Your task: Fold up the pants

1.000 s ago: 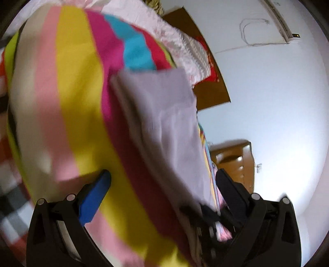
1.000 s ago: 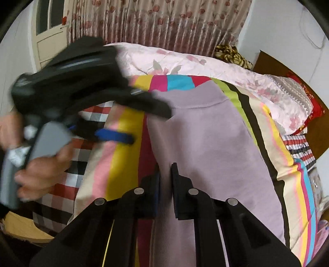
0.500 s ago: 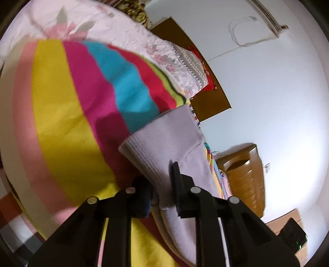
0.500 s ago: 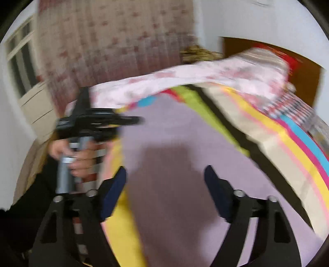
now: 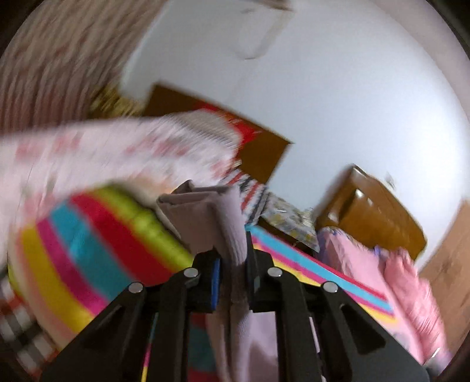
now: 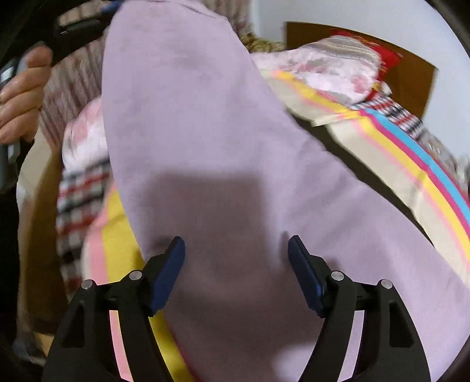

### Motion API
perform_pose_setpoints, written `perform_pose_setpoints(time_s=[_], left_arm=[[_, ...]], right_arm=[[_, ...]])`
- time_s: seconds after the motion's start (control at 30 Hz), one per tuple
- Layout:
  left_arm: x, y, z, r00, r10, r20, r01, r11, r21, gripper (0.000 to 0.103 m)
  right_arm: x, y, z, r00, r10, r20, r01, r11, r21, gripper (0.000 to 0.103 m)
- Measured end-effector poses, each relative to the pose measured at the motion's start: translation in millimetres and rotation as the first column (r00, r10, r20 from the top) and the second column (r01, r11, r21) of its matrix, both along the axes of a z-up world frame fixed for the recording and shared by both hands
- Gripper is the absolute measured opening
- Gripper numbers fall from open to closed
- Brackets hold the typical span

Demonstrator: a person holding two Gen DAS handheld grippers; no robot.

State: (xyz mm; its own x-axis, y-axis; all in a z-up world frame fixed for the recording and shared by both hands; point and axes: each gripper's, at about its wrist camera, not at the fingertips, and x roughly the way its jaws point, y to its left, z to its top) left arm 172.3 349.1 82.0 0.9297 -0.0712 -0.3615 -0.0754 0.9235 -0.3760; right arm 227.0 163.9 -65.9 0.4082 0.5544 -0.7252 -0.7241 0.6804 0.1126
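Note:
The lilac pants (image 5: 202, 217) lie on a striped bedspread (image 5: 88, 249). My left gripper (image 5: 232, 258) is closing its jaws on a ribbed edge of the pants, and the pads press on the cloth and hold it lifted above the bed. In the right wrist view the pants (image 6: 188, 117) rise as a long raised flap toward the left gripper (image 6: 76, 26), held by a person's hand (image 6: 20, 88) at the top left. My right gripper (image 6: 236, 252) stands open just over the flat part of the pants, nothing pinched between its fingers.
A pink floral quilt (image 5: 117, 152) and pillows are heaped at the head of the bed against a brown headboard (image 5: 264, 152). A wooden cabinet (image 5: 373, 211) stands by the white wall, pink cloth (image 5: 396, 279) below it. Curtains (image 5: 44, 73) hang at the left.
My left gripper went from wide open to shut on the pants' edge and lifted it upward. My right gripper let go of the pants, opened and slid across the fabric.

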Motion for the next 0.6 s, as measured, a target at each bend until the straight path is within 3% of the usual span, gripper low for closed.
perform_pose_setpoints(time_s=[0.07,0.1,0.17,0.23,0.3,0.33,0.37,0.4,0.43,0.47,0.5,0.53,0.57,0.6], left_arm=[[1,-51,22,0.996,-0.086,0.032,0.083,0.992,0.097,0.013],[1,-83,30,0.989,-0.143,0.045,0.135,0.979,0.153,0.013],[-1,-139,32,0.964,-0.261,0.051,0.245,0.945,0.215,0.013],[-1,-204,17,0.914,-0.406,0.018,0.39,0.888,0.243,0.013],[-2,-255,-8,0.86,-0.508,-0.044,0.5,0.822,0.272,0.013],[-1,-291,-34,0.816,-0.565,-0.121,0.573,0.766,0.291,0.017],[1,-316,-59,0.78,-0.594,-0.195,0.625,0.723,0.296,0.02],[1,-330,-80,0.754,-0.608,-0.25,0.657,0.695,0.292,0.02],[-2,-348,-107,0.71,-0.624,-0.326,0.703,0.655,0.278,0.024],[-8,-356,-125,0.673,-0.64,-0.372,0.737,0.626,0.255,0.03],[-14,-358,-132,0.656,-0.651,-0.381,0.75,0.617,0.236,0.037],[-23,-353,-135,0.646,-0.668,-0.369,0.758,0.62,0.205,0.058],[-31,-343,-134,0.657,-0.671,-0.344,0.748,0.638,0.184,0.082],[-37,-332,-131,0.675,-0.666,-0.318,0.731,0.66,0.171,0.088]], right_arm=[[-3,-42,18,0.997,-0.08,0.016,0.078,0.99,0.118,0.079],[-8,-82,29,0.986,-0.162,0.025,0.154,0.966,0.206,0.085],[-16,-149,41,0.956,-0.293,0.013,0.275,0.909,0.313,0.087],[-25,-209,46,0.909,-0.417,0.006,0.385,0.846,0.368,0.087],[-42,-269,48,0.838,-0.546,-0.001,0.499,0.765,0.407,0.087],[-55,-309,49,0.777,-0.629,-0.019,0.575,0.698,0.427,0.087],[-62,-327,49,0.744,-0.667,-0.028,0.611,0.663,0.433,0.087],[-75,-356,48,0.692,-0.721,-0.042,0.661,0.61,0.437,0.087],[-84,-371,47,0.665,-0.745,-0.05,0.684,0.582,0.439,0.087],[-92,-384,46,0.646,-0.761,-0.057,0.701,0.561,0.441,0.087],[-101,-397,43,0.63,-0.774,-0.07,0.716,0.543,0.439,0.087],[-105,-402,40,0.628,-0.775,-0.079,0.72,0.539,0.437,0.087],[-107,-403,35,0.633,-0.768,-0.095,0.722,0.542,0.43,0.087],[-105,-402,30,0.643,-0.757,-0.115,0.722,0.549,0.422,0.087]])
